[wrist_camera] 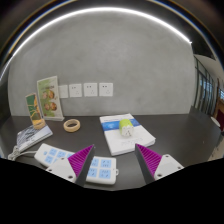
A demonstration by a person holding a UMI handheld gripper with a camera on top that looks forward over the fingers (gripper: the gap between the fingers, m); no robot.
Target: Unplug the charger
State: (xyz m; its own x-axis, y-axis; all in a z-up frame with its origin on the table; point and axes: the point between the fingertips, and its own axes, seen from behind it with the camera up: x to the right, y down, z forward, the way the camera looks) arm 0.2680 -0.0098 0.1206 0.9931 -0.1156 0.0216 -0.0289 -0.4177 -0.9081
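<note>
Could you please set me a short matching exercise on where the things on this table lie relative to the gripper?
Things:
1. roll of tape
2. white book
3. white power strip
4. wall sockets

Places:
A. between the open jaws of the gripper
B. on the wall beyond the table
C. beyond the jaws, bearing a small green-topped thing
D. on the dark table, beside the leaflets

Pairs: 1-D, 2-C, 3-A, 4-B

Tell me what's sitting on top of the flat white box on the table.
A small yellow-green object sits on the flat white box, beyond the open gripper. What lies under the box is hidden.
</note>
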